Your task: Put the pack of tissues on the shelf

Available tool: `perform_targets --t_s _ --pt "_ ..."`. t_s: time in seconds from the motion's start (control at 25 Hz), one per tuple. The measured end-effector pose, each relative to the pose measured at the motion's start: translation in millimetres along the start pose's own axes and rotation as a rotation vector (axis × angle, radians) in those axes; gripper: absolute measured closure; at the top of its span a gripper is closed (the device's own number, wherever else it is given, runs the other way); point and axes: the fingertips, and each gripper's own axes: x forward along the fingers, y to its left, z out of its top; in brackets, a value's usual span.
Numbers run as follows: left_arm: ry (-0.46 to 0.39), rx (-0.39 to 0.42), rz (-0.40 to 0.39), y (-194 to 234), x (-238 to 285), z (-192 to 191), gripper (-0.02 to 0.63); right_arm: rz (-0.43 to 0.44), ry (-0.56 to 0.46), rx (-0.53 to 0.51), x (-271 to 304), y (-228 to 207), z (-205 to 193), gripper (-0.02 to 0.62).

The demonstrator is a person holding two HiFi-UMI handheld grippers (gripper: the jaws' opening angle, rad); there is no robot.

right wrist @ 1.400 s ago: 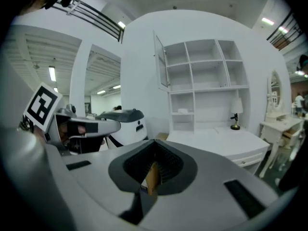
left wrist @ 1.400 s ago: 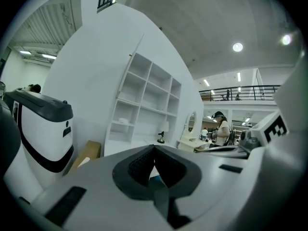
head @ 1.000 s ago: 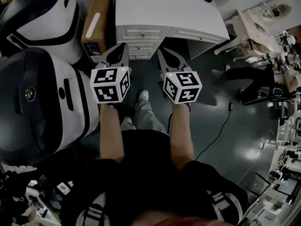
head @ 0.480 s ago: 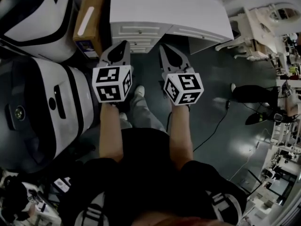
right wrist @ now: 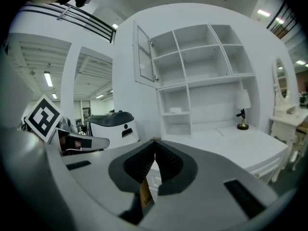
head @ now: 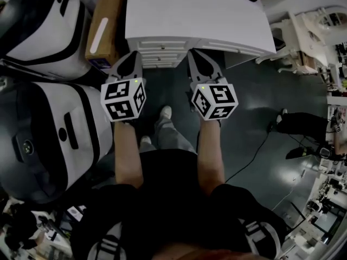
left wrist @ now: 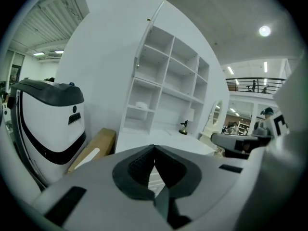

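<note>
Both closed — left tool (left wrist: 154, 148), right tool (right wrist: 155, 142), tissue pack (right wrist: 175, 110) well ahead

Desk (head: 195, 15) & shelf unit (right wrist: 202, 76): white paint, smooth, satin sheen. Box (head: 105, 26) at desk's left edge: brown cardboard, matt. Floor (head: 255, 118): dark, smooth, glossy w/ light reflections. Big machine (head: 49, 140): glossy white & black plastic shell. Left gripper (left wrist: 154, 148) & right gripper (right wrist: 155, 142): grey matt plastic; pads (left wrist: 139, 163) black, ribbed. Marker cube (head: 123, 99): matt white, black print. Trousers (head: 173, 137): grey cloth.
</note>
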Motion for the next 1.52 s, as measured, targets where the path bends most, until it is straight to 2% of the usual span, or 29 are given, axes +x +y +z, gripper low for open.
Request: perform_targets --t_s 0.24,0.44,0.52,0.64,0.72,0.88,1.08,1.2,1.4,1.52 --pt "-0.025 0.035 0.028 -19.1 26.2 32.0 0.595 0.048 -0.020 0.025 25.3 -30.3 19.5 0.575" --pt "-0.065 0.076 0.028 -37.1 62.1 63.0 0.595 0.054 -0.062 -0.022 46.1 -67.0 47.1 0.575" --pt "-0.082 0.062 0.021 -44.9 75.3 63.6 0.595 0.044 -0.074 -0.037 47.9 -85.5 51.4 0.575" --pt "-0.101 -0.011 -0.018 -59.0 84.0 60.5 0.595 0.025 -0.054 -0.074 39.7 -104.2 49.2 0.575" --pt "-0.121 -0.026 -0.043 -71.7 85.1 71.8 0.595 0.022 -0.057 -0.084 28.6 -113.8 56.2 0.575" --pt "-0.160 0.027 -0.071 -95.7 93.1 103.2 0.595 -0.004 -0.097 -0.063 22.0 -139.5 80.8 0.575" --pt "-0.119 0.054 -0.059 -103.3 122.2 96.3 0.595 0.023 -0.073 -0.059 37.1 -153.5 69.0 0.575" --pt "-0.127 0.071 -0.074 -114.2 136.2 106.6 0.595 0.011 -0.083 -0.041 43.4 -172.4 76.4 0.575" --pt "-0.116 0.157 -0.048 -119.1 159.3 111.4 0.595 0.008 -0.079 -0.028 58.3 -189.7 75.9 0.575" --pt "-0.113 0.144 -0.059 -120.0 172.5 115.1 0.595 0.010 -0.072 -0.019 70.8 -198.4 77.3 0.575"
